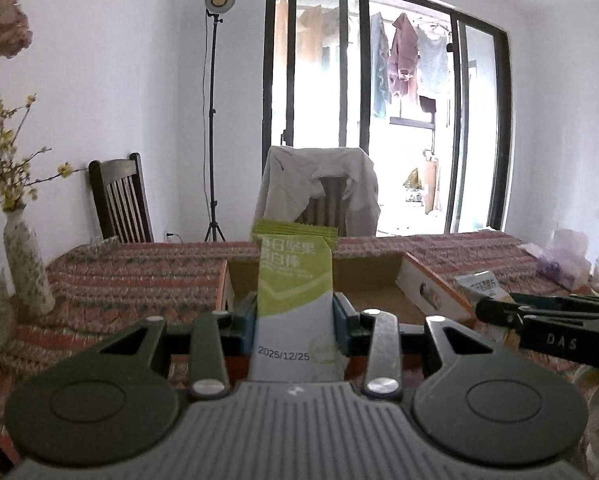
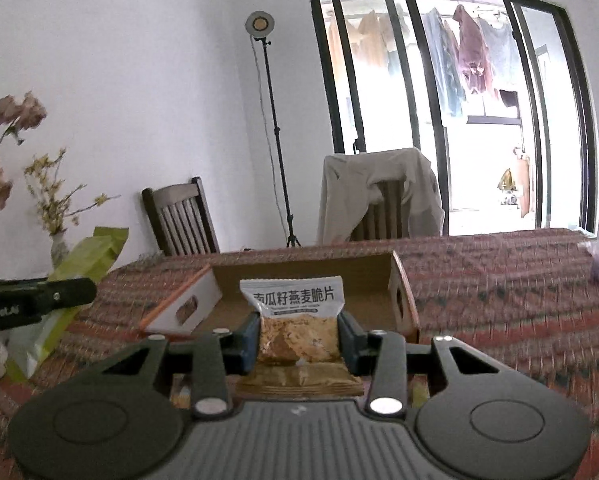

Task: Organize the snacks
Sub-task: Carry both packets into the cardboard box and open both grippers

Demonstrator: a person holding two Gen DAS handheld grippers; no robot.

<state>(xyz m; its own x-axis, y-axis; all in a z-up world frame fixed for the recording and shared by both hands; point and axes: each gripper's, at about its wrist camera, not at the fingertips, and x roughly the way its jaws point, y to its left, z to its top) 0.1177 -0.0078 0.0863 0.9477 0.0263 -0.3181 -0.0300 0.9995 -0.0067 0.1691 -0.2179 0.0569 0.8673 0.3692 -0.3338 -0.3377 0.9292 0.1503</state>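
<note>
Green bar clamped by left gripper, oat crisps by right gripper — both carrying (box at 12 o'clock); next, lower and release.

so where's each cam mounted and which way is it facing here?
Left wrist: on left gripper, facing along its fingers, over the cardboard box, at the balcony door; clamps a green protein bar; right gripper enters at right.
Right wrist: on right gripper, same heading; clamps an oat crisp packet; left gripper enters at left.
Shared: box, draped chair, lamp stand.
</note>
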